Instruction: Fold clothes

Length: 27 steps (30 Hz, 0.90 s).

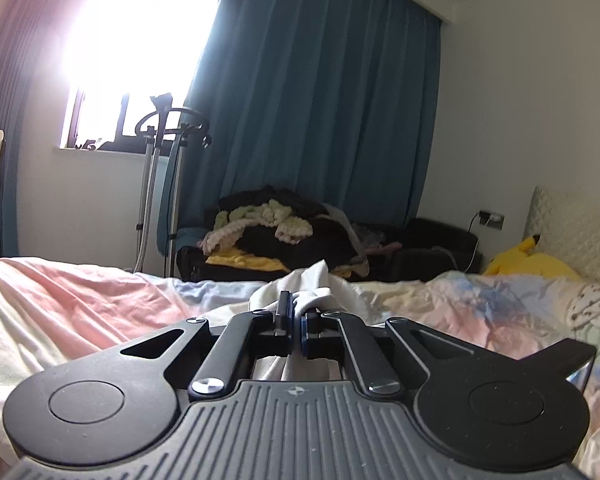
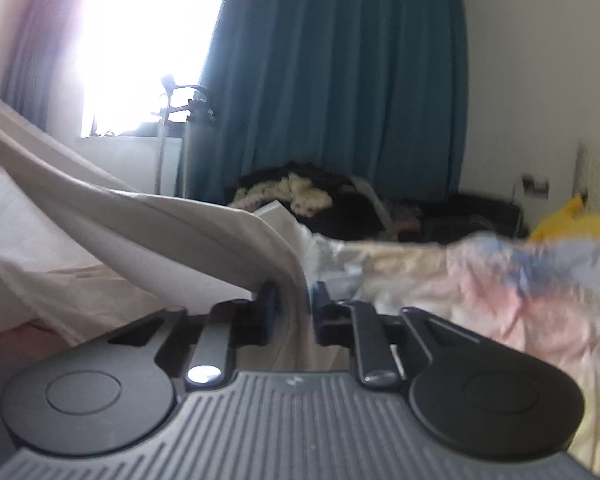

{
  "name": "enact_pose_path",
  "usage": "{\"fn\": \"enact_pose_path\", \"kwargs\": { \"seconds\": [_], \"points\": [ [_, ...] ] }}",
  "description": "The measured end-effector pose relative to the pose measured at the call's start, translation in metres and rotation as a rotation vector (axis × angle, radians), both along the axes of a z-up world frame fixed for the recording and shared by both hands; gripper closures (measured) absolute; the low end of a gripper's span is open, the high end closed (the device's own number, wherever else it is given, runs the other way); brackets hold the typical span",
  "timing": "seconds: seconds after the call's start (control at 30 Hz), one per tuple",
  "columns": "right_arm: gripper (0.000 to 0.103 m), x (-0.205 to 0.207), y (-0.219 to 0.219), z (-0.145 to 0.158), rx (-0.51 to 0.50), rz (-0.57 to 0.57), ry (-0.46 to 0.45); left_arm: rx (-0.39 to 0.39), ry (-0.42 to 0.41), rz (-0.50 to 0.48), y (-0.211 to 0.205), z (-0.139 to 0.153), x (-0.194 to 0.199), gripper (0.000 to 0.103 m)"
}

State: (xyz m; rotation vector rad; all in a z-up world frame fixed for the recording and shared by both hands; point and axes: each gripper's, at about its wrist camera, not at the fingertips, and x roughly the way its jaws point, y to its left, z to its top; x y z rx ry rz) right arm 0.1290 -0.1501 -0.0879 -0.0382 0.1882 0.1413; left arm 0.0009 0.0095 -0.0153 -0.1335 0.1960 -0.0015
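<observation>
Nearest us, the left gripper (image 1: 296,314) pinches a bunched fold of the white garment (image 1: 314,280), its jaws nearly closed on the cloth. The garment rises just above the bed (image 1: 80,300), which carries a rumpled pastel sheet. Our right gripper (image 2: 292,300) clamps a hem of the same garment (image 2: 160,216); the cloth stretches up and to the left from its jaws. This view is blurred. Behind the bed we see a clothes pile (image 1: 268,232), a blue curtain (image 1: 320,92) and a yellow plush (image 1: 532,262).
</observation>
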Motion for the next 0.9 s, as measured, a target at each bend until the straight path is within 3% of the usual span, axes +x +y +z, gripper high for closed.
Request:
{"fn": "enact_pose_path", "kwargs": {
  "seconds": [0.17,0.23,0.4,0.7,0.9],
  "points": [
    [0.094,-0.012,-0.018,0.019,0.114,-0.031,-0.069,0.015,-0.008,0.018,-0.002,0.001,0.0,0.098],
    [0.094,-0.026,-0.026,0.033,0.171,-0.042,-0.151,0.057,-0.056,0.028,-0.007,0.009,-0.009,0.098],
    [0.095,-0.072,-0.038,0.085,0.236,-0.046,-0.301,0.057,-0.204,0.021,-0.005,0.05,-0.046,0.099],
    [0.095,-0.164,-0.048,0.226,0.299,0.038,-0.496,-0.008,-0.46,-0.017,0.018,0.18,-0.105,0.099],
    [0.095,-0.216,-0.055,0.334,0.241,0.067,-0.664,-0.025,-0.58,-0.072,0.024,0.271,-0.136,0.099]
  ]
}}
